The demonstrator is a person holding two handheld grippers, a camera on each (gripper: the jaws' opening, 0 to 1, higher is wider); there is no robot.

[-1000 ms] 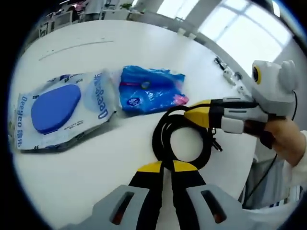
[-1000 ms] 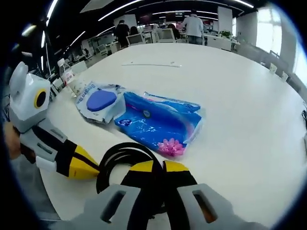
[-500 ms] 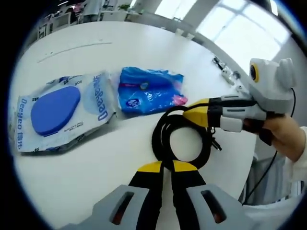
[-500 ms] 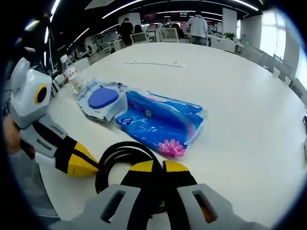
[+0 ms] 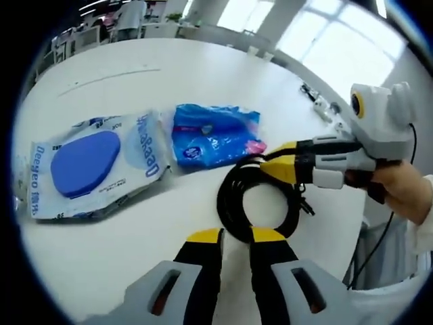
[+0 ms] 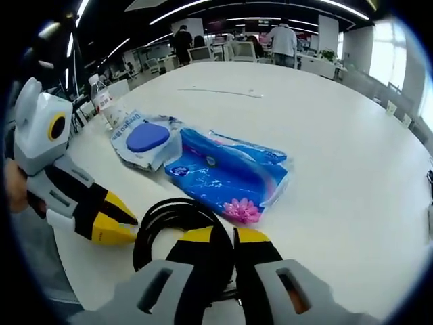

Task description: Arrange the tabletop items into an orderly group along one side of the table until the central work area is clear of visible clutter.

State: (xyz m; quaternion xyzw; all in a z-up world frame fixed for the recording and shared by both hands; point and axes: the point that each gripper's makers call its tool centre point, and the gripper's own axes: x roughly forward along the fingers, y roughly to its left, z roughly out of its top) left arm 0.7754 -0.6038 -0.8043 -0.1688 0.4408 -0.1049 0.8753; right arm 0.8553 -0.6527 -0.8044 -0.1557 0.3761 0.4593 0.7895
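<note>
Coiled black cable (image 5: 257,203) lies near the table (image 5: 203,74) edge, just beside a blue plastic pack (image 5: 213,134), with a white wet-wipes pack (image 5: 91,162) next to that one. In the left gripper view, the left gripper (image 5: 235,237) stands with its jaws parted at the coil's near side, not clamping it. In the right gripper view, the right gripper (image 6: 223,235) is pinched closed on the cable's loops, and a water bottle (image 6: 101,105) stands behind the wipes.
</note>
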